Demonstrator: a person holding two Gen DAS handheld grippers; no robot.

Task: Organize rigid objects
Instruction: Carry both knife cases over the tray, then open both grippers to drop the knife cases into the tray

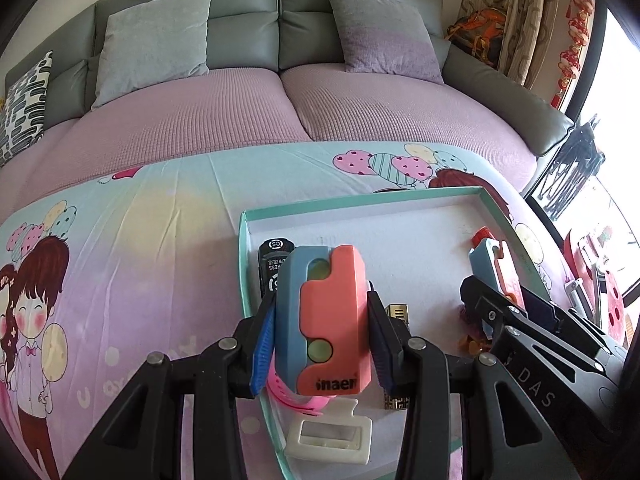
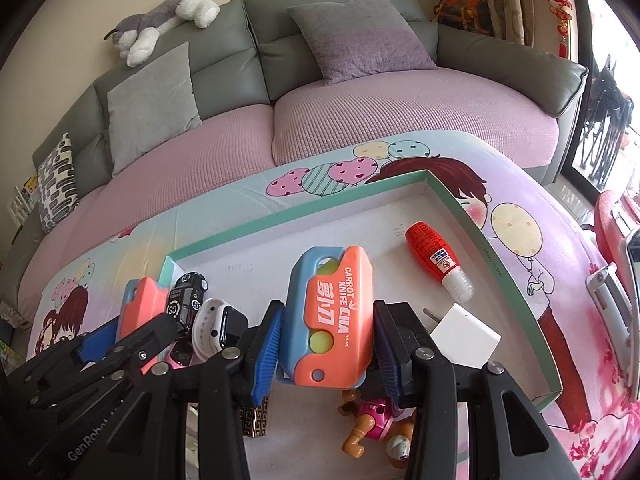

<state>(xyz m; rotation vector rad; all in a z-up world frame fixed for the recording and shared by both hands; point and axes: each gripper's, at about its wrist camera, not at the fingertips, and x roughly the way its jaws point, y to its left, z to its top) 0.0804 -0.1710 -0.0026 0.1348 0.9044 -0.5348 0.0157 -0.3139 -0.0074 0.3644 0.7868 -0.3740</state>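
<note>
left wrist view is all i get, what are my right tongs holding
Observer: The right tongs are shut on a blue-and-orange toy lettered "carrot knife".
Operator: whats the red thing past it
Observer: A red bottle with a white cap, lying on its side near the tray's far right corner.
Operator: anything under the right tongs
Observer: Yes, a pink toy figure lies on the tray floor just below them.

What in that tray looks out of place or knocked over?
The red bottle lies on its side in the tray, and a toy figure lies toppled near the front. Nothing looks spilled or broken.
</note>
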